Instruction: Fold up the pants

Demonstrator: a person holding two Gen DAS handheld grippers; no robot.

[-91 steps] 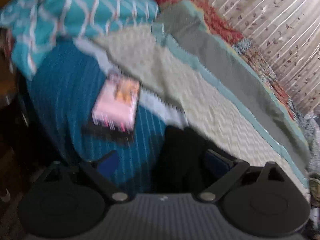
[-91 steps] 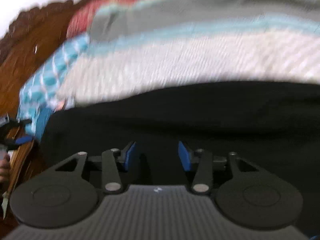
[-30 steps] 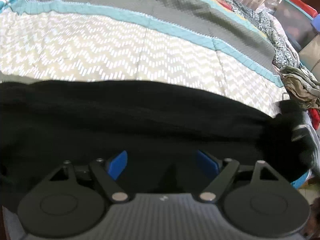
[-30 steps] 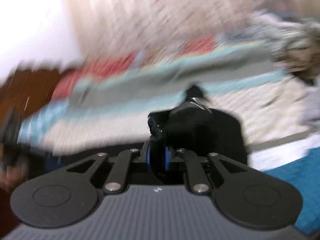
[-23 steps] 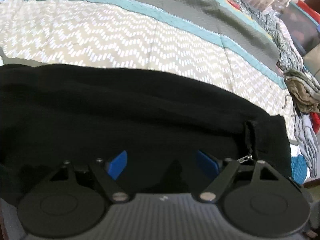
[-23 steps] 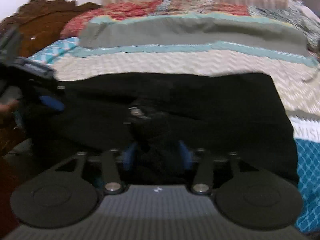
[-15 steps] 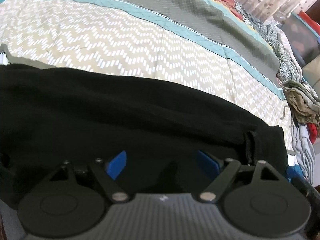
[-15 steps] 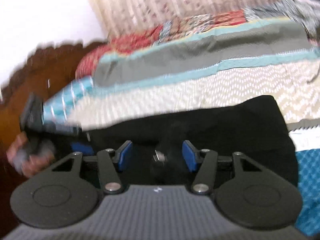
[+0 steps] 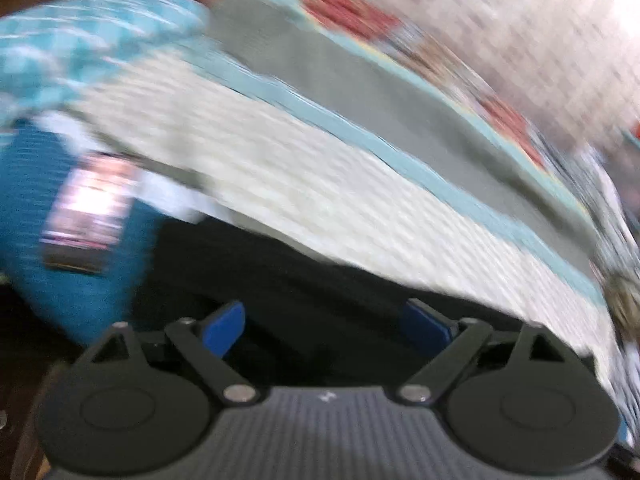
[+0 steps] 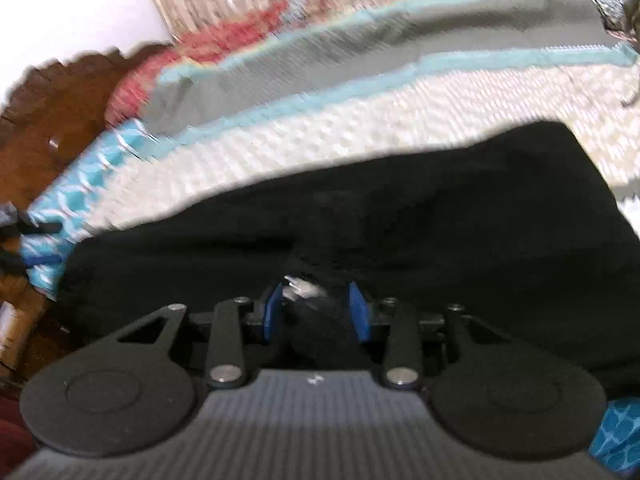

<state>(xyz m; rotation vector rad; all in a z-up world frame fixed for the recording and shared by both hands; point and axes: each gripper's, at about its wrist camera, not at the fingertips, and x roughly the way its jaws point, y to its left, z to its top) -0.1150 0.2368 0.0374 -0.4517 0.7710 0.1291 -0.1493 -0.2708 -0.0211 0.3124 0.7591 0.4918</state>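
The black pants (image 9: 280, 272) lie along the near edge of a bed, blurred in the left wrist view. My left gripper (image 9: 324, 312) hovers over their left end. Its jaws are opening wide and nothing sits between the blue pads (image 9: 224, 326). In the right wrist view the pants (image 10: 440, 220) spread across the quilt. My right gripper (image 10: 316, 304) is low over their near edge with its jaws closing. A bunched lump of black cloth with a small metal fastener (image 10: 298, 286) fills the gap between them and touches both pads.
The pants rest on a cream zigzag quilt (image 9: 320, 184) with teal and grey bands. A teal patterned pillow (image 9: 80, 32) and a pink packet (image 9: 88, 216) on blue sheet lie to the left. A wooden headboard (image 10: 52, 120) stands behind, with curtains beyond.
The left wrist view has swung left, from the middle of the pants to their pillow end, and its jaws have widened. The right gripper let go of the cloth, opened, and has narrowed around a bunch.
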